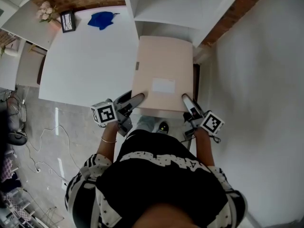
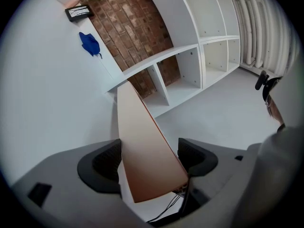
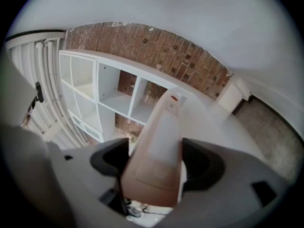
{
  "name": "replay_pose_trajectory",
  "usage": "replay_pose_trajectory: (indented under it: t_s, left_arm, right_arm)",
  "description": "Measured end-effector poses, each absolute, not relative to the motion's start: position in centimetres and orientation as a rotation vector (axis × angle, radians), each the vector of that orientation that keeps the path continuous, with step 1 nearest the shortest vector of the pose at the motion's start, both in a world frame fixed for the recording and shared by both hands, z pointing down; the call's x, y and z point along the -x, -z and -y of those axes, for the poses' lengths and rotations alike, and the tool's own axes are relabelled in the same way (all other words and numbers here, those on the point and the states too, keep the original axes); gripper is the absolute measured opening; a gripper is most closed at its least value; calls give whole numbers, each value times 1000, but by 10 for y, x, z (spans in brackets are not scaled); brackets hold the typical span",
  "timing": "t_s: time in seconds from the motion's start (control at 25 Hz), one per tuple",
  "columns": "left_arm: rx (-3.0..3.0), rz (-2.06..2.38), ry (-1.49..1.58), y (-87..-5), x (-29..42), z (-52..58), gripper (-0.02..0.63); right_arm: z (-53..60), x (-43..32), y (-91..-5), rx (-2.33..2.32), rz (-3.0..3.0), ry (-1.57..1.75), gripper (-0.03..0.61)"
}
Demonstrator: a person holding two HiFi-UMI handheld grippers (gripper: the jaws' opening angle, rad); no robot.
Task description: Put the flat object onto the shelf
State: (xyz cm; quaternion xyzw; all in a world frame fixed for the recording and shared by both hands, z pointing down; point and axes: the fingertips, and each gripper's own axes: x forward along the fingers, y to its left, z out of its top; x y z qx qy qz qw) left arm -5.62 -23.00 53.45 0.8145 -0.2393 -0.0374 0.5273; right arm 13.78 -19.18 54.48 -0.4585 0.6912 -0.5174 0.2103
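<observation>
The left tongs and right tongs each clench a near corner of the smooth, pale-pink flat rectangular board before the white boxy shelf.

Head view looks steeply down past the person onto the flat object close below, shelf at the top edge. Both gripper views sight along their own jaws, tight on that same flat object, shelf beyond.
</observation>
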Motion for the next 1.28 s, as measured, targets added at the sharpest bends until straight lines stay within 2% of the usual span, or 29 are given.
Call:
replay_pose_trajectory:
  t_s: [0.32, 0.48, 0.68, 0.88, 1.04, 1.28]
  left_arm:
    - [-1929, 570, 66, -545, 56, 250, 385]
    - [-1916, 562, 70, -549, 56, 256, 385]
    - [-1889, 543, 75, -554, 54, 263, 385]
    - [-1872, 541, 68, -559, 54, 266, 385]
    - [-1856, 539, 76, -565, 54, 273, 383]
    - [-1824, 547, 71, -568, 55, 277, 383]
  right_arm:
    - [195, -147, -568, 1420, -1805, 1570, 357]
    - [211, -139, -559, 1324, -1883, 1487, 357]
    - [199, -148, -588, 1498, -1707, 1673, 357]
    - [221, -136, -568, 1339, -1860, 1527, 359]
    - [213, -145, -590, 1484, -1726, 1656, 359]
    - [224, -138, -578, 1419, -1803, 1569, 359]
